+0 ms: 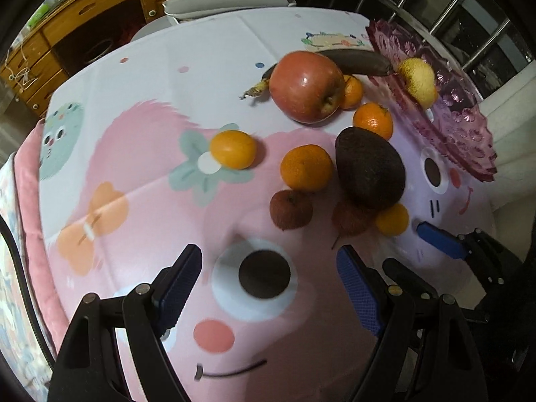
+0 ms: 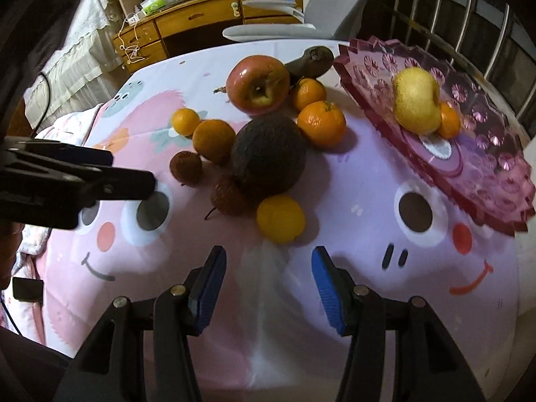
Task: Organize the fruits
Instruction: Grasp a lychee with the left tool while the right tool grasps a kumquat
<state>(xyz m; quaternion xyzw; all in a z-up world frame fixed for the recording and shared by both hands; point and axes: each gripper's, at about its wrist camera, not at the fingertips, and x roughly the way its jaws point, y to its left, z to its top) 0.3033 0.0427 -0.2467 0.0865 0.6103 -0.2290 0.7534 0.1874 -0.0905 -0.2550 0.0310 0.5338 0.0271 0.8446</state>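
Fruit lies loose on the cartoon tablecloth (image 2: 351,181): a red apple (image 2: 257,83), a dark avocado (image 2: 268,154), a dark banana (image 1: 355,62), several oranges such as one near my right gripper (image 2: 280,218), and two brown lychees (image 2: 185,167). A purple glass plate (image 2: 475,167) at the right holds a yellow pear (image 2: 416,100) and a small orange (image 2: 449,121). My left gripper (image 1: 268,278) is open and empty, short of the lychees (image 1: 290,208). My right gripper (image 2: 268,274) is open and empty, just short of the near orange.
The plate (image 1: 469,127) sits at the table's right edge by a metal window grille (image 2: 469,16). A wooden desk with drawers (image 2: 201,16) and a grey chair (image 2: 268,31) stand beyond the far edge. The left gripper's body (image 2: 67,181) reaches in from the left.
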